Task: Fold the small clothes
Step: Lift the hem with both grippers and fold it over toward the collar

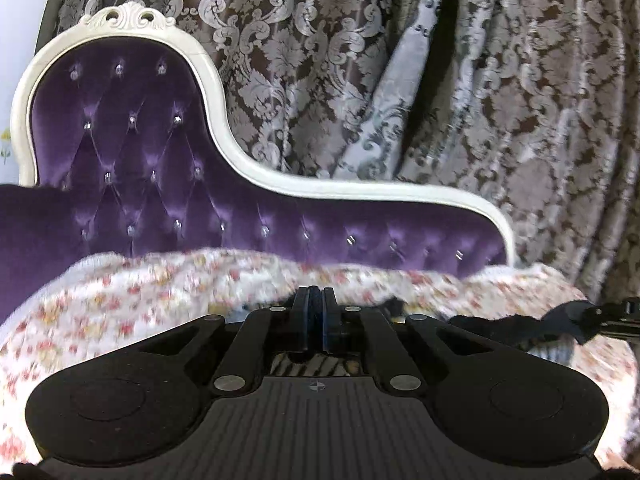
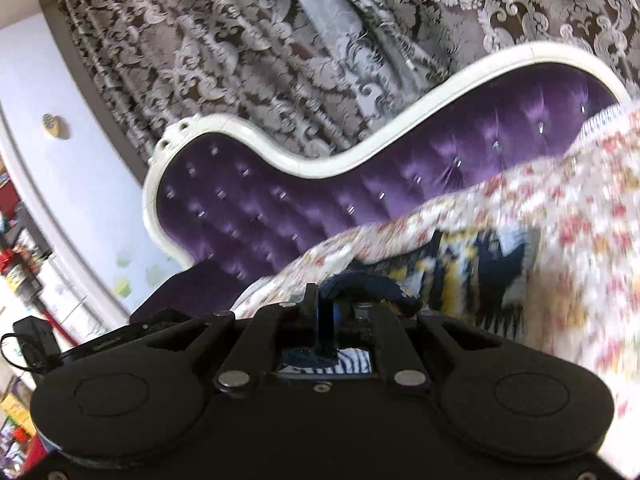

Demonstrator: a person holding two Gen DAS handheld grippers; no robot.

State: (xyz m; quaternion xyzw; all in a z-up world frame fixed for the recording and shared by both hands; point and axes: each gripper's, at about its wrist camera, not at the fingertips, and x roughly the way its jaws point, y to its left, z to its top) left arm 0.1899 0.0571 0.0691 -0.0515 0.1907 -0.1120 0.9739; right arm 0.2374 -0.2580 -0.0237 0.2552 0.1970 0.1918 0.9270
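My left gripper (image 1: pixel 316 300) is shut, its jaws pressed together just above the floral blanket (image 1: pixel 140 300). A striped patch of the small patterned garment (image 1: pixel 312 366) shows under the gripper body, and a dark navy edge of it (image 1: pixel 512 326) stretches right to the other gripper (image 1: pixel 624 314). In the right wrist view my right gripper (image 2: pixel 322 308) is shut on the garment's navy hem (image 2: pixel 360 284). The garment's navy, yellow and white body (image 2: pixel 472 276) hangs beyond it over the floral blanket (image 2: pixel 580 260).
A purple tufted chaise with a white carved frame (image 1: pixel 224 136) stands behind the blanket; it also shows in the right wrist view (image 2: pixel 304 164). Grey damask curtains (image 1: pixel 500 80) hang behind it. Cluttered shelves (image 2: pixel 16 264) are at far left.
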